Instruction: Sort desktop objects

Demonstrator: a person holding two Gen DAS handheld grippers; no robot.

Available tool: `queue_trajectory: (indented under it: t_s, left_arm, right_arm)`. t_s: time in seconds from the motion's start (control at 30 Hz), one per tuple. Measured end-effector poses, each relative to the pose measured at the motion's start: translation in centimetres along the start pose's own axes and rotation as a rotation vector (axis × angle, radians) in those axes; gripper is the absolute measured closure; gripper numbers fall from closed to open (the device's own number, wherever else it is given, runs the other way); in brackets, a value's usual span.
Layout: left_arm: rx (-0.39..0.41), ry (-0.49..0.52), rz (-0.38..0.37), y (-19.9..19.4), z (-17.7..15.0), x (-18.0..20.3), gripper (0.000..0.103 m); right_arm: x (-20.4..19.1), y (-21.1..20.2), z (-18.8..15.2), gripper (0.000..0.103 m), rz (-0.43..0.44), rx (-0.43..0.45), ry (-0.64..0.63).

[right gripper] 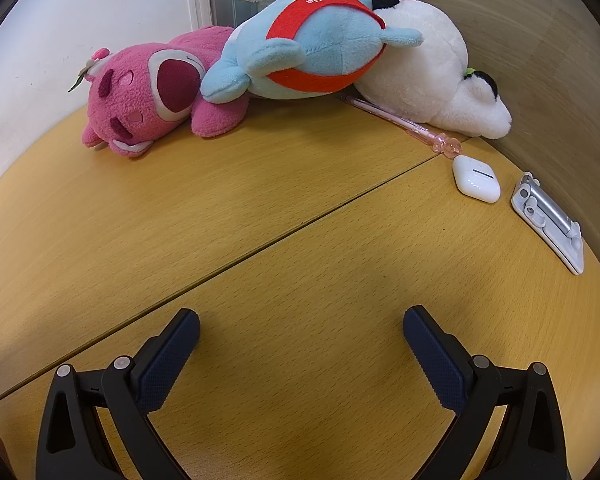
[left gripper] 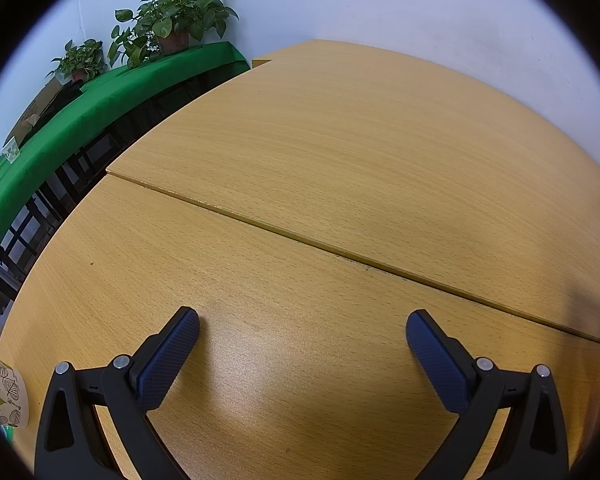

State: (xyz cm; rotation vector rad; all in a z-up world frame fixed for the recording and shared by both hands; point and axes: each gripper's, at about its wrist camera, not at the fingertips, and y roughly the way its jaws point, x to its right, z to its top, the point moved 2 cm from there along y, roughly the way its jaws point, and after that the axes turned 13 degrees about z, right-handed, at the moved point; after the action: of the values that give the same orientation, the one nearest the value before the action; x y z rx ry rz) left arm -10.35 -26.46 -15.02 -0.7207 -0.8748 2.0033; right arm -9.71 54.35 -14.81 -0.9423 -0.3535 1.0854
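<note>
In the right wrist view my right gripper (right gripper: 301, 320) is open and empty above the wooden desk (right gripper: 260, 280). Far ahead lie a pink plush bear (right gripper: 148, 96), a blue plush with a red band (right gripper: 312, 44) and a white plush (right gripper: 428, 68), piled together. A pink pen (right gripper: 404, 122) lies in front of the white plush. A white earbud case (right gripper: 476, 179) and a silver phone stand (right gripper: 548, 222) lie at the right. In the left wrist view my left gripper (left gripper: 302, 322) is open and empty over bare desk (left gripper: 340, 160).
A paper cup with a leaf print (left gripper: 4, 396) stands at the left edge of the left wrist view. Beyond the desk's left edge is a green-covered table (left gripper: 100, 108) with potted plants (left gripper: 176, 20). A white wall is behind; a wooden partition (right gripper: 540, 60) bounds the right side.
</note>
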Motion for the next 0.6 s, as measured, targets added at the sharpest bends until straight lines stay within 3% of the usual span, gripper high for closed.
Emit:
queue_trajectory:
  t_s: [0.6]
  left_arm:
    - [0.0, -0.002, 0.0, 0.51, -0.08, -0.06, 0.0]
  right_arm:
    - [0.08, 0.03, -0.04, 0.0, 0.0, 0.0, 0.001]
